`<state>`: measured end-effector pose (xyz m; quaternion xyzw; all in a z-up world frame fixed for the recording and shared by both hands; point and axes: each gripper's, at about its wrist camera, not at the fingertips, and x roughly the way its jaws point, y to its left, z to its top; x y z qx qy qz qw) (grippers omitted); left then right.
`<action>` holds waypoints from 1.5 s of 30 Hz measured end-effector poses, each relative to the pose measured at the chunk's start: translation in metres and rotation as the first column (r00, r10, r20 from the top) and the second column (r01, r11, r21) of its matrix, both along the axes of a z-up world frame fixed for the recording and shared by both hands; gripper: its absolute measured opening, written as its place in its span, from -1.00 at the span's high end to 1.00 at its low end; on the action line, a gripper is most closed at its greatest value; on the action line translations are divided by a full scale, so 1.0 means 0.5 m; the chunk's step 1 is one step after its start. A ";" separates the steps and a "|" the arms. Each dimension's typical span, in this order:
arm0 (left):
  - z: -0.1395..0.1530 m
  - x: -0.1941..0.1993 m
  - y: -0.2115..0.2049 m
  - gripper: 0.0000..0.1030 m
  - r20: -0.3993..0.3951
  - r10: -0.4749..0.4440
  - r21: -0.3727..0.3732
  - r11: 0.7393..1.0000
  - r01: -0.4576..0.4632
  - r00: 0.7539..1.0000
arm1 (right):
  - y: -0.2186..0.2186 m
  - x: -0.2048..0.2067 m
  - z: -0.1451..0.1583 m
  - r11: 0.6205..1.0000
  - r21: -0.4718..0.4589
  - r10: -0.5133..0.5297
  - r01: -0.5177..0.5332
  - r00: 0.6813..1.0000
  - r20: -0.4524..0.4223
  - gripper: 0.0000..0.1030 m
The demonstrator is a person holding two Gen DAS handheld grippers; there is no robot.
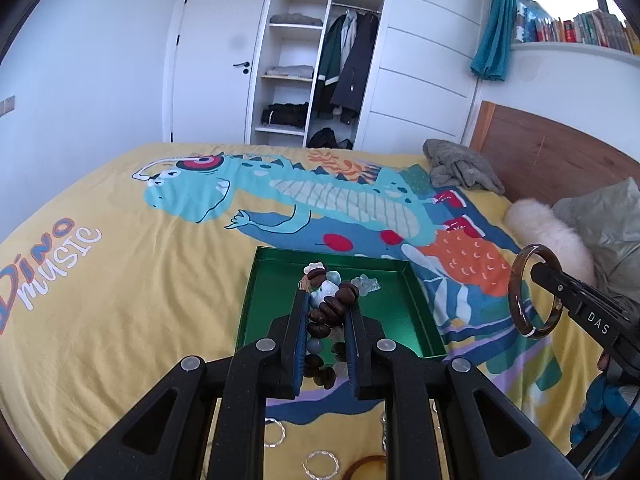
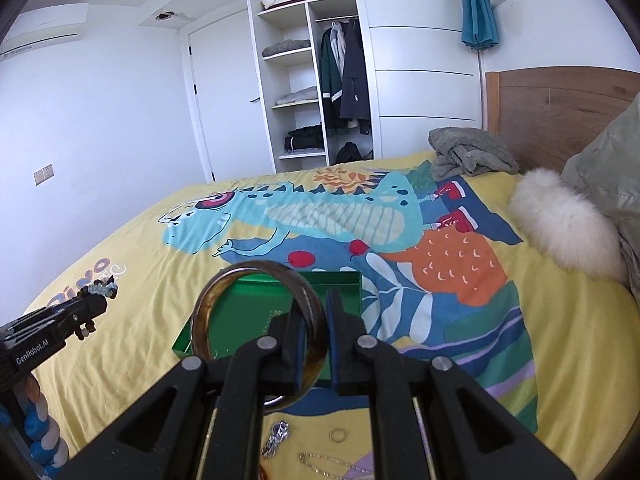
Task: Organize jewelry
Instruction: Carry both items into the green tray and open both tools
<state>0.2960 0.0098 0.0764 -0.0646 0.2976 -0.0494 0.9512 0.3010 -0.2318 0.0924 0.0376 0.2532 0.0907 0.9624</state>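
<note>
My left gripper (image 1: 326, 300) is shut on a beaded bracelet (image 1: 334, 306) of dark brown and pale blue beads, held above the green tray (image 1: 420, 312) on the bed. A clear crystal piece (image 1: 366, 283) lies in the tray. My right gripper (image 2: 314, 308) is shut on a brown bangle (image 2: 256, 316), held upright above the tray (image 2: 352, 280). The right gripper with its bangle (image 1: 534, 292) shows in the left wrist view to the right of the tray. The left gripper (image 2: 94, 300) shows at the left of the right wrist view.
Loose jewelry lies on the yellow dinosaur bedspread near me: silver rings (image 1: 320, 464), a brown bangle (image 1: 364, 466), a silver chain clump (image 2: 276, 438), a thin ring (image 2: 339, 435). A grey cloth (image 2: 472, 152), a white fluffy cushion (image 2: 560, 220) and the headboard (image 2: 560, 112) are at the right.
</note>
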 end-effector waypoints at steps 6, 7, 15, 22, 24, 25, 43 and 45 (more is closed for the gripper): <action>-0.122 0.136 -0.009 0.68 -0.116 0.017 0.048 0.999 -0.012 0.993 | 0.035 0.142 -0.107 1.000 -0.004 0.012 -0.012 0.994 -0.108 0.83; -0.145 0.154 -0.010 0.68 -0.136 0.020 0.054 0.998 -0.012 0.991 | 0.044 0.168 -0.137 1.000 -0.012 0.014 -0.015 0.991 -0.136 0.83; -0.283 0.250 -0.018 0.68 -0.239 0.049 0.103 0.994 -0.024 0.970 | 0.077 0.282 -0.323 0.999 -0.018 0.033 -0.040 0.951 -0.308 0.83; -0.333 0.275 -0.023 0.68 -0.273 0.067 0.131 0.991 -0.032 0.960 | 0.079 0.317 -0.388 0.999 -0.036 0.023 -0.038 0.932 -0.361 0.83; -0.342 0.278 -0.022 0.68 -0.278 0.070 0.136 0.990 -0.033 0.958 | 0.080 0.323 -0.394 0.998 -0.042 0.021 -0.039 0.932 -0.361 0.83; -0.347 0.279 -0.022 0.68 -0.281 0.074 0.139 0.990 -0.036 0.957 | 0.081 0.323 -0.393 0.998 -0.047 0.021 -0.040 0.934 -0.357 0.83; -0.365 0.285 -0.036 0.66 -0.241 0.114 0.200 0.978 -0.065 0.964 | 0.115 0.313 -0.403 0.976 -0.214 -0.021 -0.043 0.958 -0.286 0.81; -0.365 0.287 -0.037 0.66 -0.241 0.115 0.201 0.977 -0.066 0.964 | 0.114 0.313 -0.402 0.977 -0.207 -0.019 -0.042 0.958 -0.285 0.81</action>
